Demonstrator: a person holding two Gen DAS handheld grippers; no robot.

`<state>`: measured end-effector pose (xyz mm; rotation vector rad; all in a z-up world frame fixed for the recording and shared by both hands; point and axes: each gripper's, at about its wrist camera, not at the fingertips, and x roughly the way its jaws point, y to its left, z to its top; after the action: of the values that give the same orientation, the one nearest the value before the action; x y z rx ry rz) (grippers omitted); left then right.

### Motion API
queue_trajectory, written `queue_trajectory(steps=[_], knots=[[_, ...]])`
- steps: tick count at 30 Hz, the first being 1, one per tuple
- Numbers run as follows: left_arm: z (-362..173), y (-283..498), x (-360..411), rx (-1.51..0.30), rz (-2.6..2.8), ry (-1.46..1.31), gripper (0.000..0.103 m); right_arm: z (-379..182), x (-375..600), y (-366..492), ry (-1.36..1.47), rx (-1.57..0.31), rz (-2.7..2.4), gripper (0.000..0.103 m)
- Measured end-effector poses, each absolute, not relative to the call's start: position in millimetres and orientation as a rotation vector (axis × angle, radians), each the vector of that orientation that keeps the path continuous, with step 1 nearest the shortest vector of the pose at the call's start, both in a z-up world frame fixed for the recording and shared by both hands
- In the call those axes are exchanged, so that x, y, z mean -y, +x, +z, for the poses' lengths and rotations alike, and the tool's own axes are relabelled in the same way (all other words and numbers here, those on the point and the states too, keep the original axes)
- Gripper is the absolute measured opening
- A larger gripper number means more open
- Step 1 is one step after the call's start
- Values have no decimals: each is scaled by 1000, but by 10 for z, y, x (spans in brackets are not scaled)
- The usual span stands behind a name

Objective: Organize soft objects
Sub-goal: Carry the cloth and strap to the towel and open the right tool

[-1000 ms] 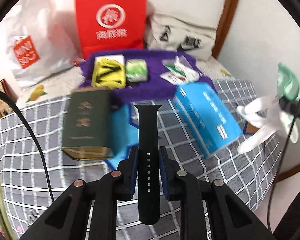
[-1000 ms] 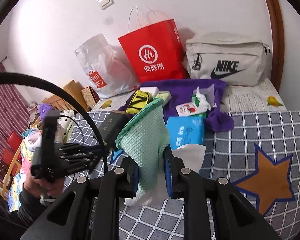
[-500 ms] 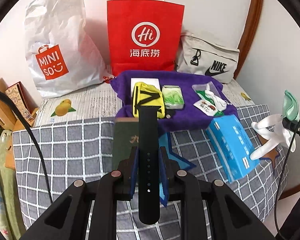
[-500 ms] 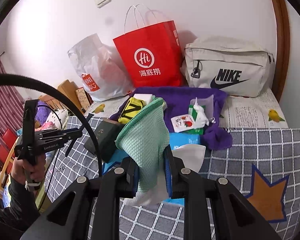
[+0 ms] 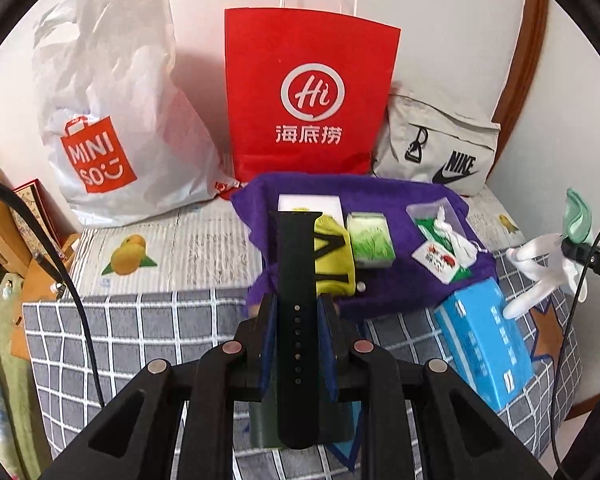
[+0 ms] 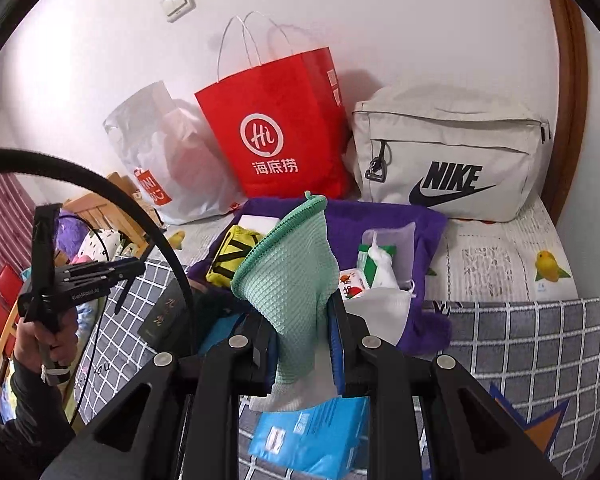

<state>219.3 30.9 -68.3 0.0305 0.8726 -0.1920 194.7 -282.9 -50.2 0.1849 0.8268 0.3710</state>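
While the left tongs [image 5: 296, 320] are pinching a limp, light watch strap [image 5: 296, 280] mid-length above the purple towel [image 5: 400, 200], the right tongs [image 6: 300, 344] are gripping a floppy green cloth [image 6: 292, 280] there too.

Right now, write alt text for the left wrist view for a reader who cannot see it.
The left gripper is clamped on a black watch strap above a grey checked bedspread. Behind it a purple towel holds small packets, with a red Haidilao paper bag, white Miniso bag and Nike bag against the wall.
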Motion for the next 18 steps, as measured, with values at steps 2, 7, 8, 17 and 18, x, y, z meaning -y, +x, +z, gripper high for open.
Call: queue_trajectory(steps=[2, 7, 8, 17, 18], knots=[[-661, 2252, -306, -864, -196, 26, 19, -513, 2814, 2026, 178, -829, 367, 21], [-636, 2401, -303, -850, -206, 19, 19, -538, 2775, 2197, 164, -838, 366, 21], [-638, 2424, -302, -850, -207, 19, 19, -541, 2767, 2234, 161, -839, 367, 21], [-720, 2716, -252, -864, -218, 18, 19, -629, 2698, 2576, 131, -850, 352, 21], [-734, 2749, -245, -866, -219, 16, 20, -653, 2692, 2631, 130, -853, 351, 21]])
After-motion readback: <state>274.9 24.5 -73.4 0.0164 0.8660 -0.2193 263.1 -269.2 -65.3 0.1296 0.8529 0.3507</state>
